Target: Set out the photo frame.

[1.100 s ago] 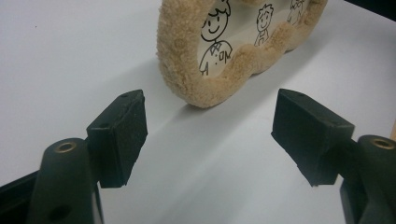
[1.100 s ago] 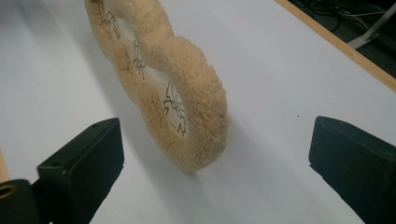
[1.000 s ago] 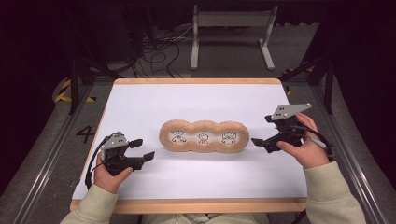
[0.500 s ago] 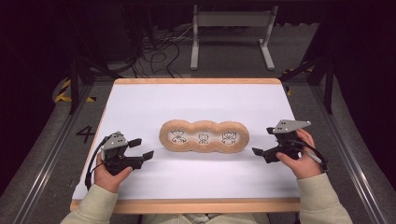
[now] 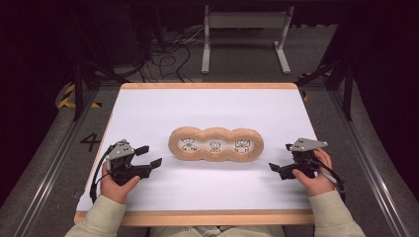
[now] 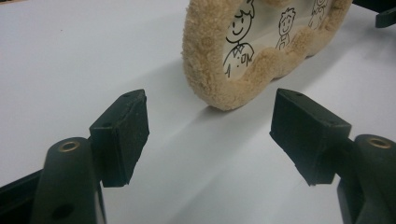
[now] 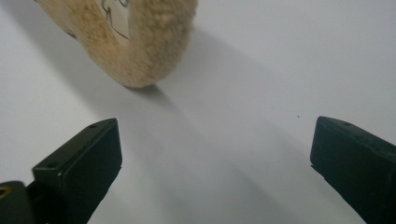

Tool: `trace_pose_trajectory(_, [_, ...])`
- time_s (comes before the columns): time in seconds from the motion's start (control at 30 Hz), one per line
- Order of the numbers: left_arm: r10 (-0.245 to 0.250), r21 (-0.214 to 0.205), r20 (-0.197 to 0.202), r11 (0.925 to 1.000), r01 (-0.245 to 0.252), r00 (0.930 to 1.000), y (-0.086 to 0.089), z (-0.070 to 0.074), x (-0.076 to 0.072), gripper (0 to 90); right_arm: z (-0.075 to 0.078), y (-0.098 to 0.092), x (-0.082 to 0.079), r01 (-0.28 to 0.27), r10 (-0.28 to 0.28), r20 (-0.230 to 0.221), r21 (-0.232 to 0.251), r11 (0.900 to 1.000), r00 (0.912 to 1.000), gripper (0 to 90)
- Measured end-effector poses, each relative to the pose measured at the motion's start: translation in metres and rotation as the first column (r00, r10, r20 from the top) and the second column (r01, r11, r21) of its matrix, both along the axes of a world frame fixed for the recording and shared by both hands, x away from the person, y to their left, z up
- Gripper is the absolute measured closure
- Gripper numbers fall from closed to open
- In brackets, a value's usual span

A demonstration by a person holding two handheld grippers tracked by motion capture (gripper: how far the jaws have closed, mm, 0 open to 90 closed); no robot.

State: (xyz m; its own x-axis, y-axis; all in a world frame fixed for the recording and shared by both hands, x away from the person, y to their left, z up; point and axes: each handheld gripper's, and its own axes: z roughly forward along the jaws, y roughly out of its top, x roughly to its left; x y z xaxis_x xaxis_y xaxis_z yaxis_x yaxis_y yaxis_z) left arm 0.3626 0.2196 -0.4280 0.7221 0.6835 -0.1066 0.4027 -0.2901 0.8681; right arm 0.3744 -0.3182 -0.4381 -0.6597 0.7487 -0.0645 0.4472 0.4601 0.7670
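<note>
The fuzzy tan frame is being flanked on the white bench: left tool and right tool are being held apart, nothing clamped.

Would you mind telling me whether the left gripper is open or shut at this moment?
Open. The left gripper has its two black jaws set wide apart with bare white table between them, holding nothing; the fuzzy tan frame lies beyond them, untouched.

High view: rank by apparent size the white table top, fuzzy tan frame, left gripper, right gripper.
1. White table top, by far the largest.
2. Fuzzy tan three-lobed frame with cartoon drawings.
3. Left gripper and right gripper: black, both open, about alike in size, so no ranking between them.
</note>
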Motion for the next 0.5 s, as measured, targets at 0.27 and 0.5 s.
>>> trace_pose_trajectory(0.27, [0.007, -0.012, -0.033, 0.9999, -0.007, 0.9994, -0.0002, -0.0028, 0.0018, 28.1, -0.0071, -0.0014, 0.0023, 0.051, -0.051, 0.003, -0.010, 0.9987, 0.9987, 2.6])
trace_pose_trajectory(0.5, [0.022, 0.003, -0.046, 0.9998, -0.021, 0.9987, -0.0001, -0.0040, 0.0039, 27.9, -0.0033, -0.0009, 0.0005, 0.042, -0.042, 0.014, 0.002, 0.9991, 0.9990, 2.6])
